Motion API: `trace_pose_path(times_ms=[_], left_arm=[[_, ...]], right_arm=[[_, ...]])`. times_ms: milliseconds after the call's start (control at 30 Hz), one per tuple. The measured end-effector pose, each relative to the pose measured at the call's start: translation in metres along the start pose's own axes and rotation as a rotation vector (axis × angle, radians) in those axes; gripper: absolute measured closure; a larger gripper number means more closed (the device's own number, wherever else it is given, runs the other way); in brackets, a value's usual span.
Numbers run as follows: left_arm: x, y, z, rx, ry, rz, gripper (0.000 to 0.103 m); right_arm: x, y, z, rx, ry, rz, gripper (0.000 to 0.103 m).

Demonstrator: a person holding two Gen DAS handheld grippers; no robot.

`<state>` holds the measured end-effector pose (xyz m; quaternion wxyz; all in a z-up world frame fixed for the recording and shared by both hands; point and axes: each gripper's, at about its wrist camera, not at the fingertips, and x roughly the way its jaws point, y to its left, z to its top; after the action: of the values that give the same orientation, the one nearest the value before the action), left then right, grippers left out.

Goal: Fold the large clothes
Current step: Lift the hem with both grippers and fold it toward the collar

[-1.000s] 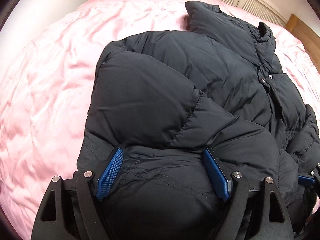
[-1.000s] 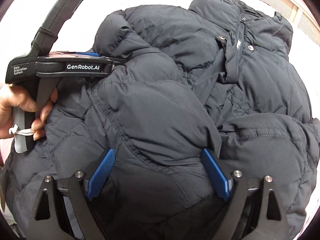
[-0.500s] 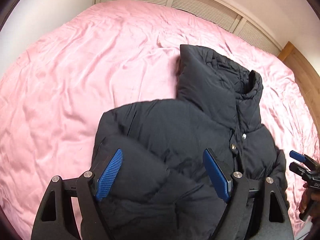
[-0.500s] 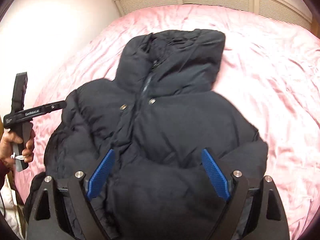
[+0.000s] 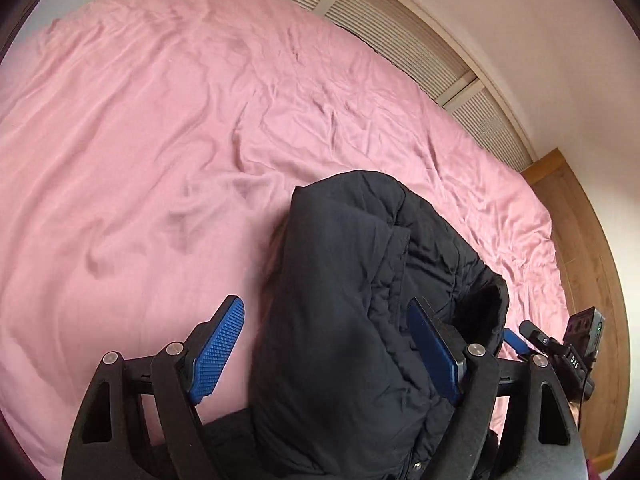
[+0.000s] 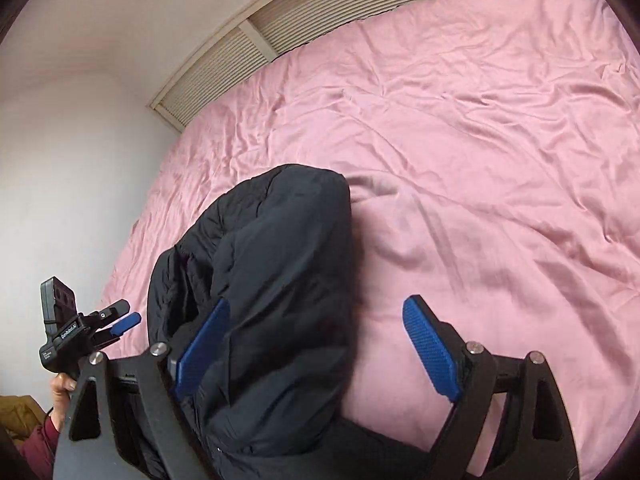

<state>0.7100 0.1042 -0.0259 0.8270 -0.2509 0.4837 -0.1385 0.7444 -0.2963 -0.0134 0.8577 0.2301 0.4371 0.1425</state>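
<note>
Black padded jacket (image 5: pixel 352 320): lies bunched at the near edge of the bed, the hood or collar end pointing away across the sheet; the lower part runs out of view under the cameras.
Left gripper (image 5: pixel 326 346): fingers stand wide apart, one blue pad over bare sheet, the other against the jacket's bulk; nothing is clamped.
Right gripper (image 6: pixel 316 350): fingers also spread wide, the jacket's edge lying between them, with no pinch on the cloth.
Progress: the jacket looks gathered into a narrow bundle, so the sleeves seem turned in. I judge the folding part done; how tidy the hidden lower half is cannot be told.
What is left: probably a last fold of the hood end, or smoothing.
Pink sheet (image 5: pixel 200 140): creased, bare beyond the jacket, nothing lying in the way.
Slatted panel (image 6: pixel 280 28): runs along the far side of the bed.
Wooden floor (image 5: pixel 580 220): beyond the bed's far corner.
Hand (image 6: pixel 62 390): holds the left gripper's handle.
</note>
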Motion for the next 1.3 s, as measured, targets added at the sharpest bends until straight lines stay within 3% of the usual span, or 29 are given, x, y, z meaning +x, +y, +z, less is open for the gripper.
trace_pose_path(times_ms=[233,333,433,533,600,700,933,1300], left_arm=[[0.047,-0.004,0.022,-0.052,0.022,0.005,0.021],[0.064,-0.006,0.026,-0.073,0.044,0.033,0.040],[0.075,-0.004,0.026,-0.108,0.078,0.060,0.058],[0.073,-0.007,0.024,-0.087,0.085,0.083,0.086],[0.065,-0.008,0.021,-0.066,0.071,0.094,0.091],[0.049,-0.012,0.017,-0.045,0.042,0.079,0.093],[-0.013,-0.025,-0.009,0.002,-0.032,0.030,0.094],[-0.104,-0.025,-0.082,0.033,-0.056,-0.048,0.094]], right_arm=[[0.042,-0.001,0.025,0.054,-0.018,0.024,0.014],[0.059,0.000,0.033,0.081,-0.010,-0.003,0.015],[0.075,0.002,0.038,0.100,0.018,-0.021,0.031],[0.083,0.012,0.040,0.072,0.044,-0.052,0.056],[0.079,0.020,0.039,0.041,0.042,-0.066,0.077],[0.063,0.030,0.035,-0.015,0.030,-0.076,0.084],[-0.002,0.059,0.010,-0.134,-0.004,-0.057,0.084],[-0.099,0.079,-0.063,-0.164,-0.066,0.008,0.084]])
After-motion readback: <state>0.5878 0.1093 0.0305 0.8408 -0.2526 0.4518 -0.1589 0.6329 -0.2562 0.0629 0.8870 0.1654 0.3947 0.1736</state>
